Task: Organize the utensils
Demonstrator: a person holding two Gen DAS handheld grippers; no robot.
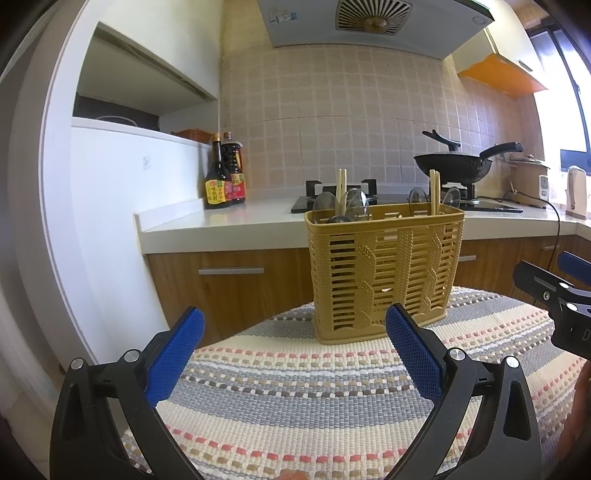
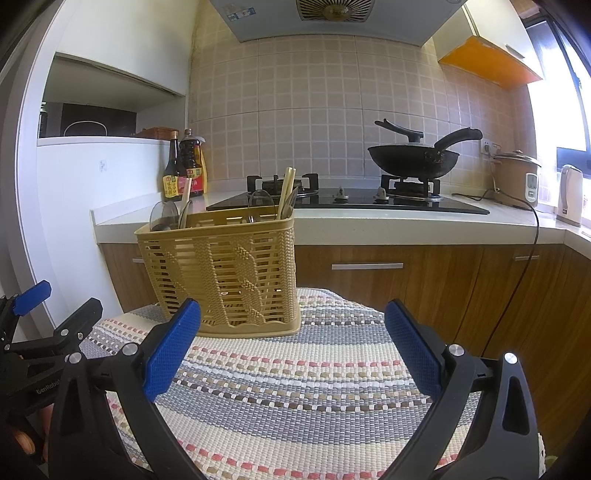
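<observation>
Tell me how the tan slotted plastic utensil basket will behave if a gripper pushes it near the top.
The tan slotted plastic utensil basket looks tall and thin-walled, so probably light and apt to tip. The striped woven mat under it may grip rather than let it slide. The upright wooden chopsticks would likely rattle.

Beige tiled wall (image 2: 314,110), range hood (image 2: 332,18) above black gas hob (image 2: 351,203), white countertop (image 2: 369,225), wood-front cabinets (image 2: 406,277), orange wall cabinet (image 2: 491,62), bright window (image 2: 580,92) at right.

"GenRobot" stands on the left gripper (image 2: 33,306) body (bottle labels (image 2: 172,183) too small to read)
</observation>
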